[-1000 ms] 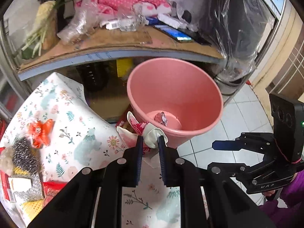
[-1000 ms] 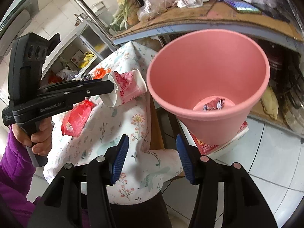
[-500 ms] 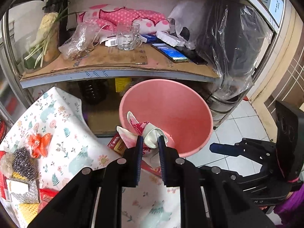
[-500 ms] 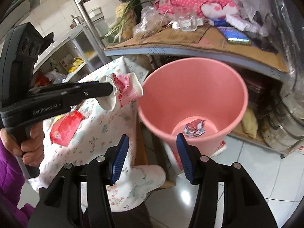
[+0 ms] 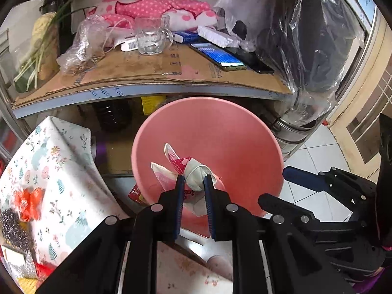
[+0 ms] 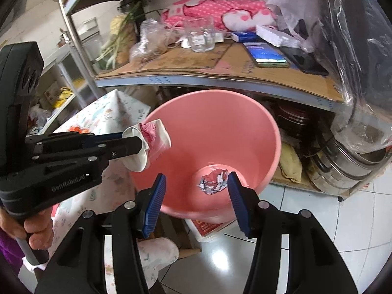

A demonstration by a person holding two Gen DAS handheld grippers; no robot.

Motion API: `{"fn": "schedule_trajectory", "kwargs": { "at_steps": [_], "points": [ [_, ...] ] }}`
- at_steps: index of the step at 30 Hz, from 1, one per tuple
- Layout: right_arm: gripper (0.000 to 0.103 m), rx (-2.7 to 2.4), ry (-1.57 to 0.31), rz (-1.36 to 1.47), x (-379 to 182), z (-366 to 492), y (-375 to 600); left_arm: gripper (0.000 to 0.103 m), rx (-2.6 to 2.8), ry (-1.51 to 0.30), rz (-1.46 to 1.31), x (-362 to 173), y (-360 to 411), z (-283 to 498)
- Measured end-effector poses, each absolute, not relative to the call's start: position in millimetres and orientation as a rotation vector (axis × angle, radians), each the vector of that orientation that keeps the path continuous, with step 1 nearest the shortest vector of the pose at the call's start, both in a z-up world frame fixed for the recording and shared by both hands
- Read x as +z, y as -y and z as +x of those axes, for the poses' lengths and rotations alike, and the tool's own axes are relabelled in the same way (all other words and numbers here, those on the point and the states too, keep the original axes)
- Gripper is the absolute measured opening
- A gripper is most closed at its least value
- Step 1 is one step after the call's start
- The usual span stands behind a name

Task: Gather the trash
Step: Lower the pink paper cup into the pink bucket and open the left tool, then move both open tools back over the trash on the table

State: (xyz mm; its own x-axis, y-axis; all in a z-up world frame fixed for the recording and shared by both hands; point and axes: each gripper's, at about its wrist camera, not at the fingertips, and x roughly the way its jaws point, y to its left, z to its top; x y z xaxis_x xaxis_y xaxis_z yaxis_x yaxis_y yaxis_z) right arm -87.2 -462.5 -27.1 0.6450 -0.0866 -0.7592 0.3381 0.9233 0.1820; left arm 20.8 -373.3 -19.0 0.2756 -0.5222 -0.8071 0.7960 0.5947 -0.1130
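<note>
The fingers of the left gripper are clamped on a crushed paper cup, held over the pink bin beyond for dropping; the right gripper is kept wide open, empty.

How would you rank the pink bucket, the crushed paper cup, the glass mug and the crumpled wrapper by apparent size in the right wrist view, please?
1. Pink bucket, by far the largest.
2. Crushed paper cup, held in the left gripper.
3. Glass mug and crumpled wrapper look alike; the mug sits farther away, so I would not rank them.
</note>
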Motion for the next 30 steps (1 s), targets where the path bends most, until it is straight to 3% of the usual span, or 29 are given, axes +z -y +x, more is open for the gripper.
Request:
{"fn": "schedule_trajectory", "kwargs": {
  "at_steps": [13, 21, 30],
  "points": [
    [0.053, -0.306, -0.872, 0.333, -41, -77, 478, 0.019, -0.895, -0.961, 0.337, -38, 394, 32],
    [0.053, -0.313, -0.878, 0.329, -42, -73, 478, 0.043, -0.88, -0.952, 0.306, -35, 388, 35],
    [0.053, -0.299, -0.872, 0.31, -39, -72, 466, 0.051, -0.844, -0.905, 0.276, -20, 371, 28]
  ]
}}
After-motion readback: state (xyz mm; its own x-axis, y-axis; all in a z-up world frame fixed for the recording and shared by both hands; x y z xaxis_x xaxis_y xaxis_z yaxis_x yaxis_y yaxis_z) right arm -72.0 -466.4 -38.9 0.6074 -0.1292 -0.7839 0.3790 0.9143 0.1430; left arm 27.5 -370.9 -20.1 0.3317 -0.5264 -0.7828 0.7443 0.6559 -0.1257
